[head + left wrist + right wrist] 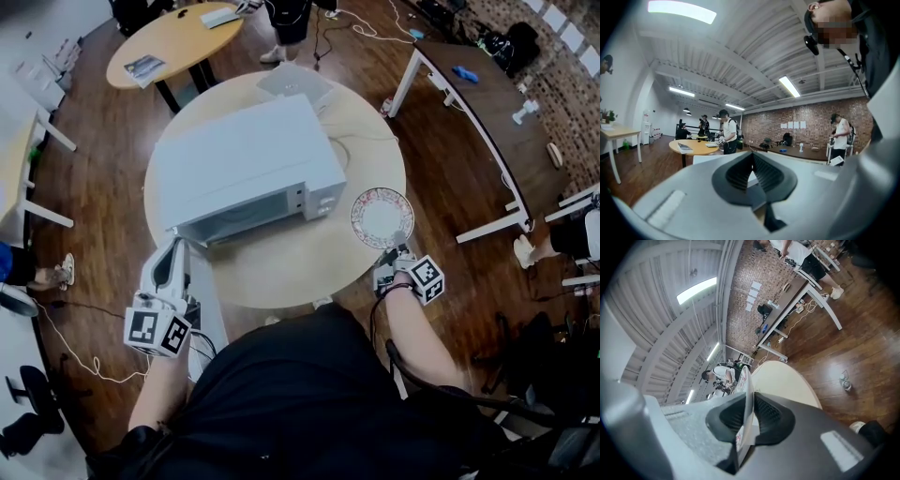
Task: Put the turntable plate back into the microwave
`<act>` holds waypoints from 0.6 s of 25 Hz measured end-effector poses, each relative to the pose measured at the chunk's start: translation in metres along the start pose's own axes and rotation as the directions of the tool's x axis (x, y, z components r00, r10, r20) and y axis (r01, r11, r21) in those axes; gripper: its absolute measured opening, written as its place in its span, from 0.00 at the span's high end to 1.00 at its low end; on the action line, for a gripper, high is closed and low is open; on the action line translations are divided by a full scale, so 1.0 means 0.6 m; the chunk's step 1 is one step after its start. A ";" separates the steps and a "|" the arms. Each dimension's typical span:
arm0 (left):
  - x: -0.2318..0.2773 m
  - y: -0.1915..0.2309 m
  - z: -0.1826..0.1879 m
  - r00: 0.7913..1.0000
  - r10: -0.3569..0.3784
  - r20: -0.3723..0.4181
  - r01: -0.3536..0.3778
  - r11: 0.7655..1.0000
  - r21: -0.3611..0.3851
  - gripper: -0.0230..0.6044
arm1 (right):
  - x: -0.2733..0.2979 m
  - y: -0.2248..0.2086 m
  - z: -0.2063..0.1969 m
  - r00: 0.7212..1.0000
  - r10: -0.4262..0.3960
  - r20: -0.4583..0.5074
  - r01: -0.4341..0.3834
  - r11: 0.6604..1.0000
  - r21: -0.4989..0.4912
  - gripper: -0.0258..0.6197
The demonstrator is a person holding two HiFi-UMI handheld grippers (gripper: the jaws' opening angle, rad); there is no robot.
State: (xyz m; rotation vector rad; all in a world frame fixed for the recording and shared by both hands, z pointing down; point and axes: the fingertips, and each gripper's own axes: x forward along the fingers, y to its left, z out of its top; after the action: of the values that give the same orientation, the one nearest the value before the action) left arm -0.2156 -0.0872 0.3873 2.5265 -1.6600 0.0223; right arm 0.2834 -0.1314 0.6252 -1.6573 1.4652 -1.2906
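A white microwave point(244, 159) stands on the round pale table point(300, 272), with its front towards me. The turntable plate point(382, 216), round with a patterned rim, hangs just right of the microwave over the table's right side. My right gripper point(397, 247) is shut on its near rim. In the right gripper view the plate point(746, 394) shows edge-on, pinched between the pads of the right gripper point(749, 413). My left gripper point(176, 246) sits at the microwave's front left corner. In the left gripper view the left gripper point(752, 157) has its pads together with nothing between them.
A grey flat device point(293, 82) lies behind the microwave. A second round table point(178, 42) stands at the back left and a long dark desk point(487, 103) at the right. Other people stand at the far end, and cables run over the wooden floor.
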 end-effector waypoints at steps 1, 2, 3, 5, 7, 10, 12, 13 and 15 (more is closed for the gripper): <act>-0.001 -0.001 -0.002 1.000 -0.007 -0.001 0.007 1.000 0.000 0.96 | -0.004 0.000 -0.006 1.000 -0.001 0.003 0.001 1.000 0.003 0.92; -0.003 -0.002 -0.005 1.000 -0.013 -0.001 0.013 1.000 -0.002 0.96 | -0.009 -0.001 -0.012 1.000 -0.002 0.006 0.002 1.000 0.009 0.92; -0.005 -0.001 -0.006 1.000 -0.018 0.000 0.018 1.000 -0.004 0.96 | -0.014 -0.002 -0.019 1.000 -0.002 0.008 0.002 1.000 0.016 0.92; -0.007 0.002 -0.008 1.000 -0.024 0.005 0.024 1.000 -0.011 0.96 | -0.021 -0.003 -0.030 1.000 -0.003 0.012 0.003 1.000 0.031 0.92; -0.010 0.004 -0.008 0.999 -0.029 0.013 0.029 0.999 -0.018 0.96 | -0.026 -0.003 -0.040 1.000 -0.006 0.011 0.005 0.999 0.041 0.92; -0.014 -0.001 -0.006 0.999 -0.051 0.019 0.051 0.999 -0.014 0.96 | -0.035 0.004 -0.048 1.000 0.000 0.009 0.000 0.999 0.034 0.92; -0.015 -0.003 -0.007 0.998 -0.067 0.020 0.067 0.998 -0.009 0.96 | -0.038 0.011 -0.050 1.000 0.006 0.012 -0.007 1.000 0.017 0.92; -0.016 -0.003 -0.009 0.997 -0.071 0.021 0.071 0.997 -0.009 0.96 | -0.038 0.014 -0.053 1.000 0.009 0.014 -0.009 1.000 0.013 0.92; -0.020 -0.002 -0.011 0.997 -0.073 0.022 0.073 0.997 -0.012 0.96 | -0.039 0.019 -0.062 1.000 0.014 0.012 -0.014 1.000 0.016 0.92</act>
State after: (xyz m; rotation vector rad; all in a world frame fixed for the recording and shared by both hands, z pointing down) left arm -0.2189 -0.0752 0.3929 2.5855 -1.5688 -0.0225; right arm 0.2465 -0.1051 0.6224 -1.6387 1.4535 -1.2800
